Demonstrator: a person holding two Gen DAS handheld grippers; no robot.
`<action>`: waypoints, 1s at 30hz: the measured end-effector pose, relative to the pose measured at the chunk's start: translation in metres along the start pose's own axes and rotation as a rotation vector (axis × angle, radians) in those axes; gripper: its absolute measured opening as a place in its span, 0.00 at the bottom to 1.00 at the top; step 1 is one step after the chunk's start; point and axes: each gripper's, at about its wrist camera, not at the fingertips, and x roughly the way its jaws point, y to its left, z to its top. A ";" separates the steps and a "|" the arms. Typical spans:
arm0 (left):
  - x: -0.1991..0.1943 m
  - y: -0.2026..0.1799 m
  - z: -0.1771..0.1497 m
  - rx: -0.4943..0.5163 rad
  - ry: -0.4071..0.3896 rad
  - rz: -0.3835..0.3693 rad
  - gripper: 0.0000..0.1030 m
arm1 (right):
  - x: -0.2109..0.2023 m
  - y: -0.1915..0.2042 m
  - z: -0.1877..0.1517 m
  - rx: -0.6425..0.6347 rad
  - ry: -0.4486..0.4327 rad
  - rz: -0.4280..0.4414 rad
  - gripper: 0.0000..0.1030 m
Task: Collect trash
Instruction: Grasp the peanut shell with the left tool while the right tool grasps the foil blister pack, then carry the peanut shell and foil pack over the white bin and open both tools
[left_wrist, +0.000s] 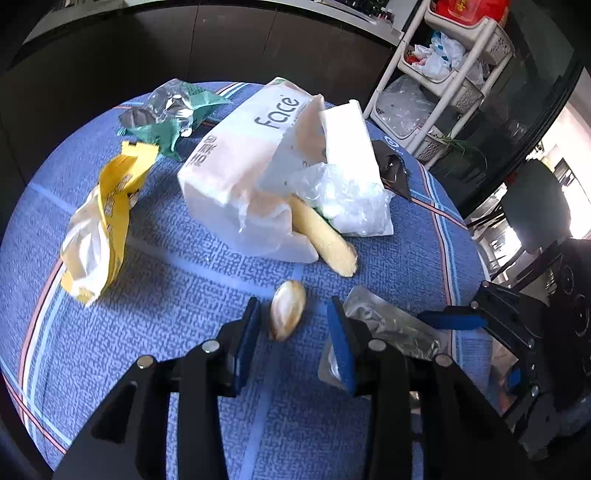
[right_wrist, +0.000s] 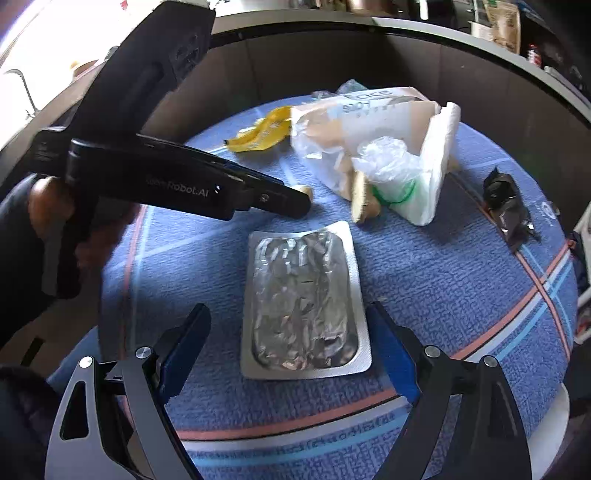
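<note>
On the round table's blue cloth (left_wrist: 184, 280) a small tan shell-like scrap (left_wrist: 288, 310) lies between the blue pads of my left gripper (left_wrist: 293, 326); both pads stand clear of it. My right gripper (right_wrist: 288, 341) is open around the near end of a silver foil blister pack (right_wrist: 303, 302), which lies flat. Its right pad is at the pack's edge and its left pad is apart. Further back lie a yellow wrapper (left_wrist: 107, 221), a green wrapper (left_wrist: 173, 118), a black wrapper (right_wrist: 506, 206), a pale yellow strip (left_wrist: 325, 240) and a clear plastic bag (left_wrist: 343, 199).
A torn white tissue pack (left_wrist: 240, 166) sits mid-table among the trash. A white basket rack (left_wrist: 443, 74) stands beyond the far right edge, and a dark chair (left_wrist: 535, 203) is to the right. In the right wrist view a hand (right_wrist: 48, 206) holds the left gripper (right_wrist: 299, 205).
</note>
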 end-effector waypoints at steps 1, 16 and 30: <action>0.000 -0.002 0.000 0.006 0.000 0.007 0.36 | -0.001 -0.001 -0.002 -0.006 -0.003 -0.023 0.63; 0.002 -0.025 0.006 0.009 -0.015 0.065 0.18 | -0.027 -0.022 -0.027 0.244 -0.091 -0.023 0.60; -0.045 -0.110 0.013 0.118 -0.119 -0.028 0.18 | -0.098 -0.054 -0.063 0.350 -0.229 -0.114 0.60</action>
